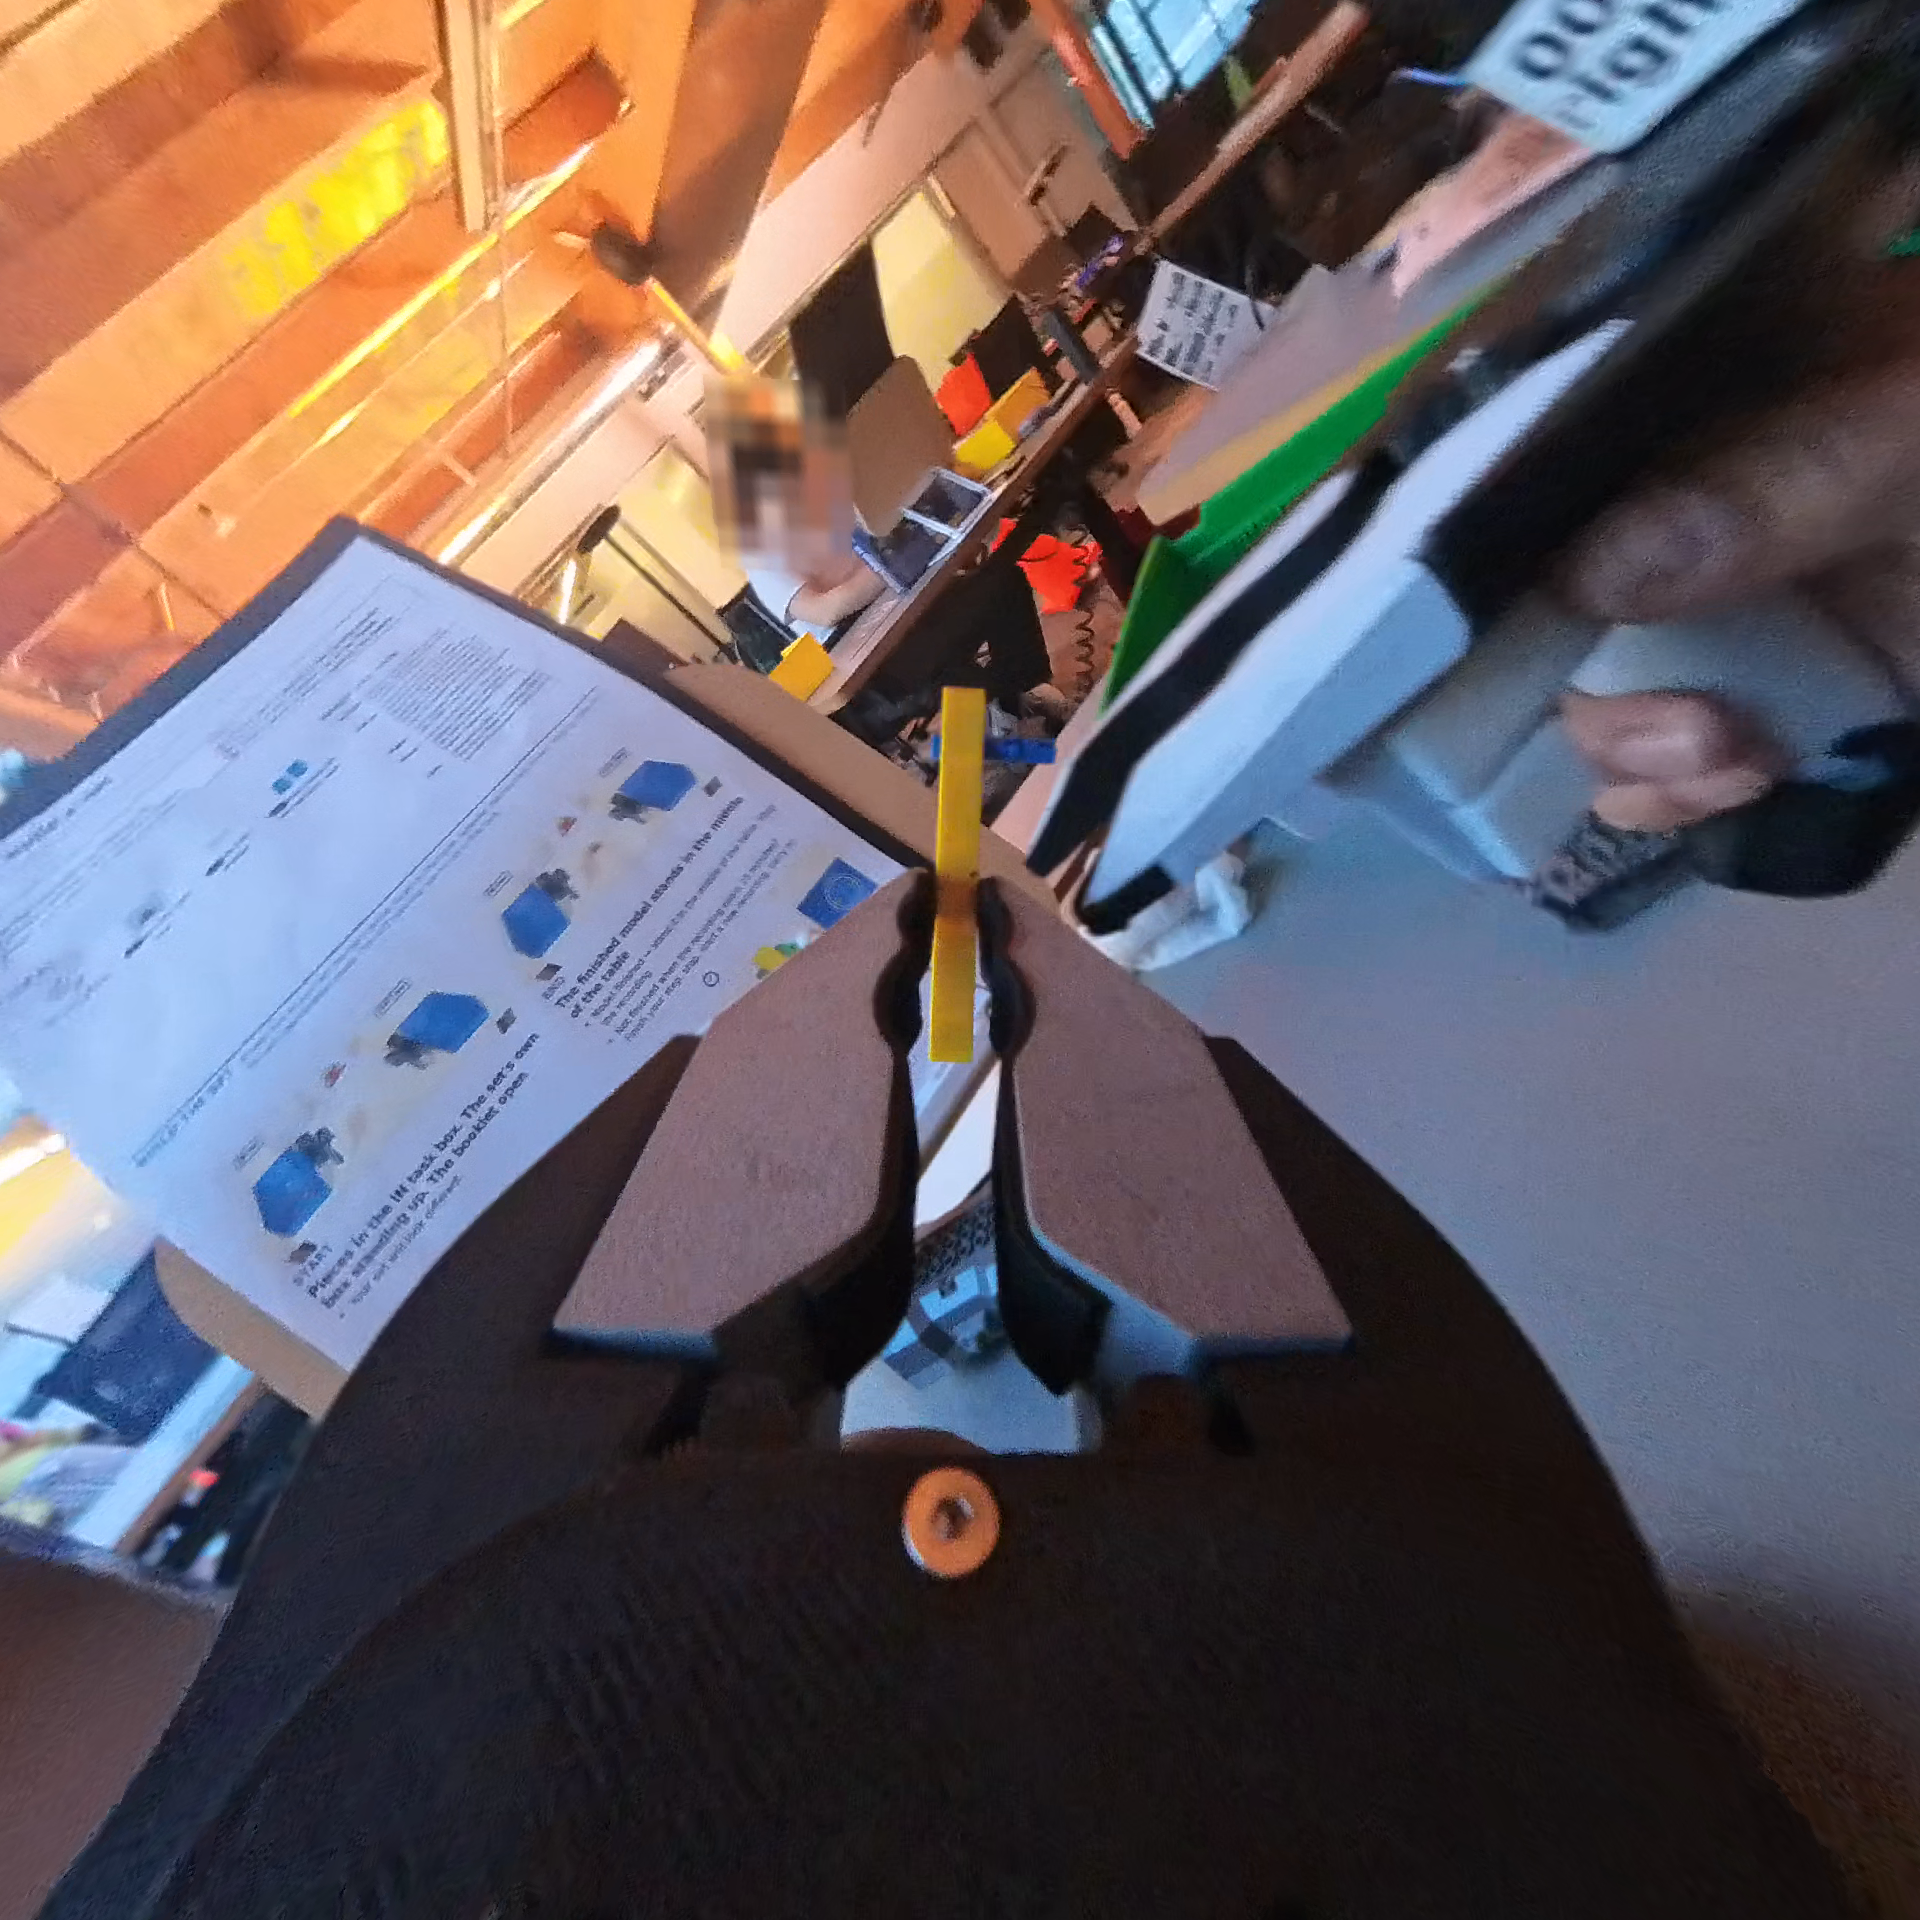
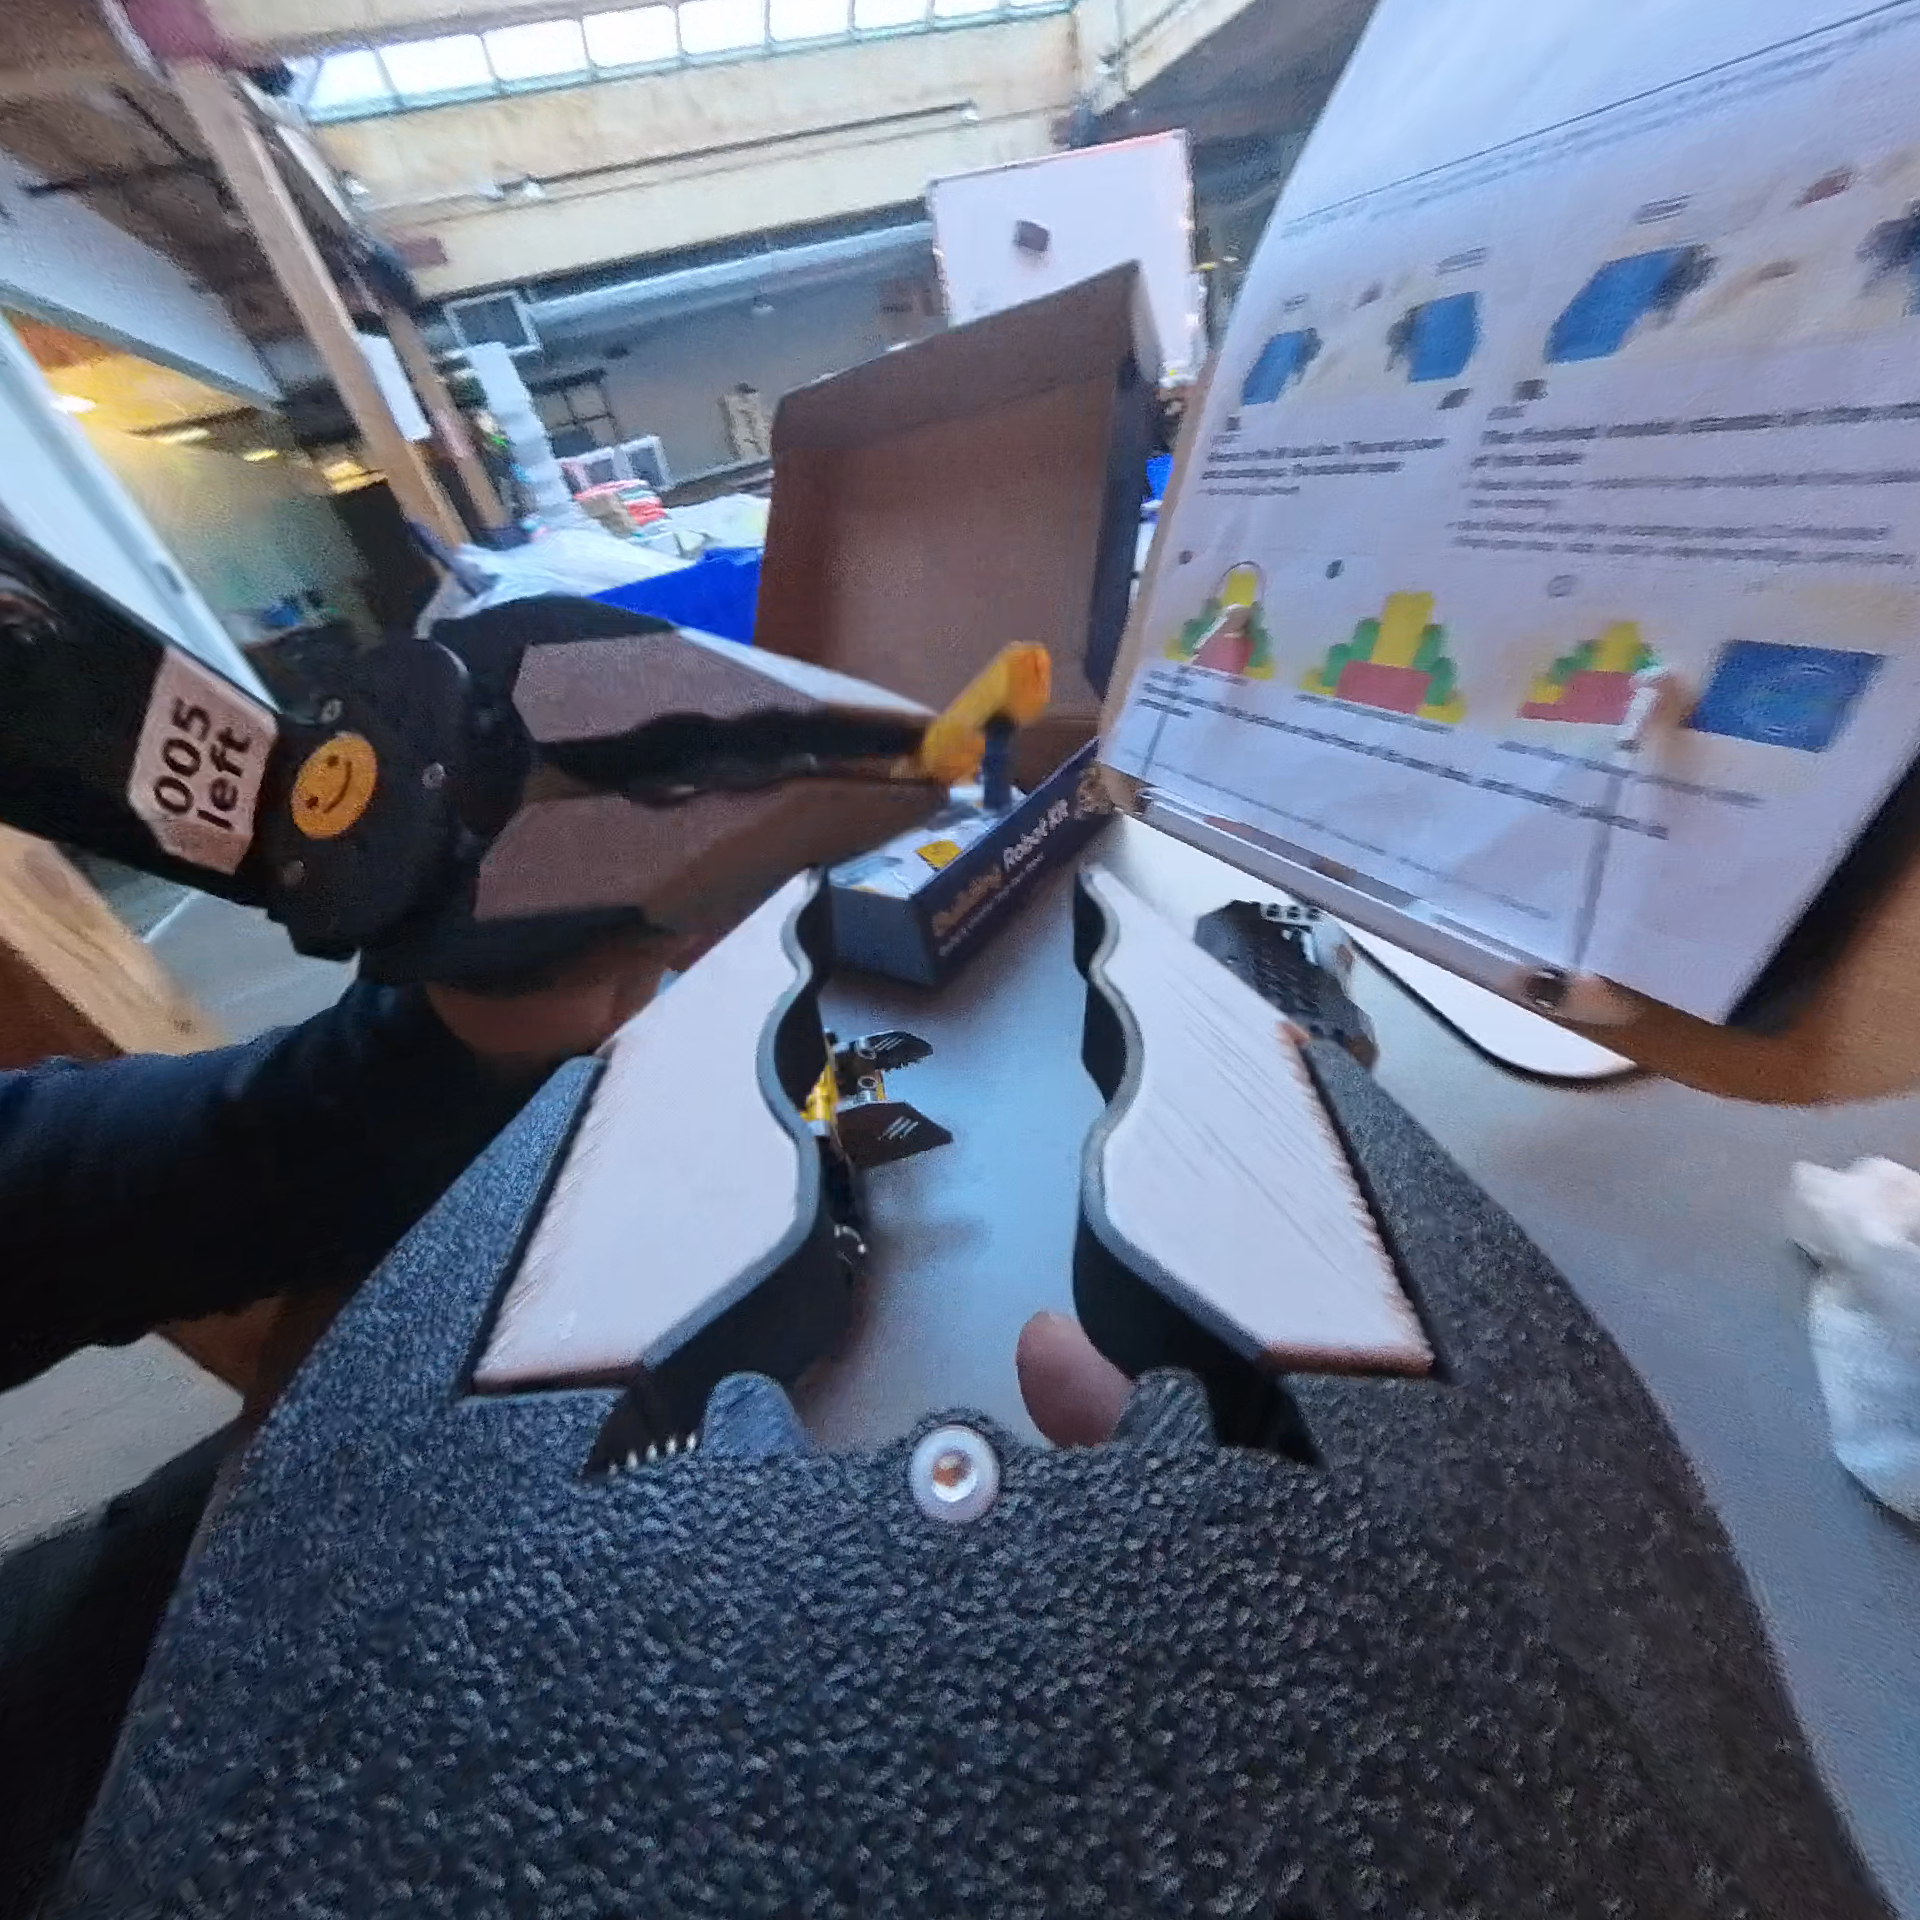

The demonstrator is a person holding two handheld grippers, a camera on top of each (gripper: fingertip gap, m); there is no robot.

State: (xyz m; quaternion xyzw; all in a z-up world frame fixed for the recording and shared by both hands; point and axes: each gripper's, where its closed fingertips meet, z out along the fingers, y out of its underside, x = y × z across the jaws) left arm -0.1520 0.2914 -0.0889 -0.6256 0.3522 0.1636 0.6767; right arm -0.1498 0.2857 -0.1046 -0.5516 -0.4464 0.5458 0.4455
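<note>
one yellow strip piece (image 1: 957,873), thin and flat, is clamped edge-on between our left tongs (image 1: 954,940), lifted clear of the bench (image 1: 1558,1195); a small blue part (image 1: 1023,750) sits at its far end. from the right wrist view the same yellow piece (image 2: 987,712) hangs just above a small dark blue box (image 2: 966,883). our right tongs (image 2: 945,1029) stand apart, holding nothing, over a black and yellow toothed part (image 2: 878,1091). we judge a firm, level grip best, as the strip is pinched near one end and may pivot. nearby: open brown cardboard box (image 2: 935,499), propped printed instruction sheet (image 2: 1538,499) close on the right, black studded part (image 2: 1288,966), crumpled white wrapper (image 2: 1860,1299).
</note>
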